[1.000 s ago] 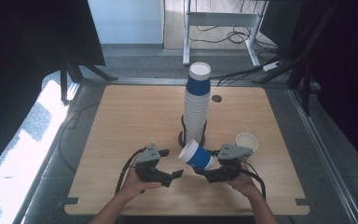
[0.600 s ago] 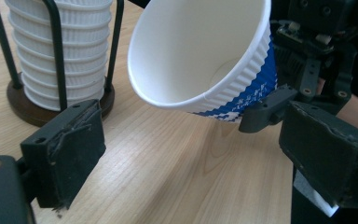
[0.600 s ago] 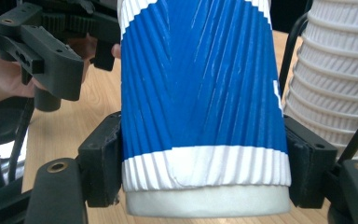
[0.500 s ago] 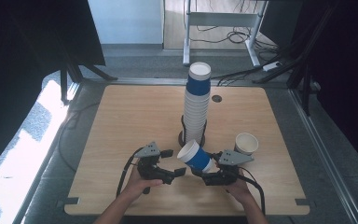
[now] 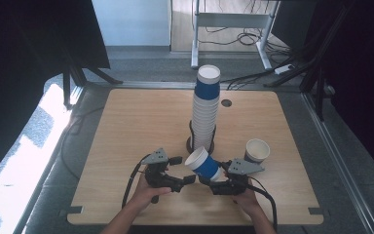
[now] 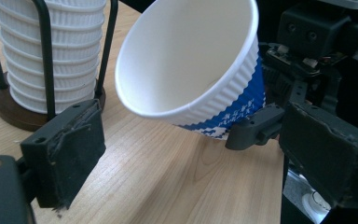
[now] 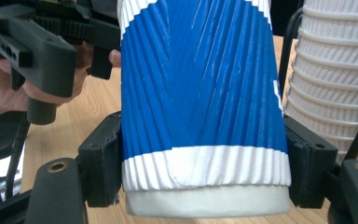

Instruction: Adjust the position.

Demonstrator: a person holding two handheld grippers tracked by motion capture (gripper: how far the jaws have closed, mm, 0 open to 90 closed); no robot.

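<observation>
The right gripper has its jaws clenched on the blue cup, held tilted near the surface's front edge. The left gripper waits with jaws released. Squeezing harder could crumple the thin paper wall, or the cup could slip.

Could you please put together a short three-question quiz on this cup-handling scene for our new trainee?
1. True or false: the right gripper is shut on the blue cup.
2. Which way does the blue cup's open mouth face: A, toward the left gripper; B, straight down onto the table?
3. Fill in: the separate white cup stands ____ on the table.

Key: 1 true; 2 A; 3 upright.
</observation>
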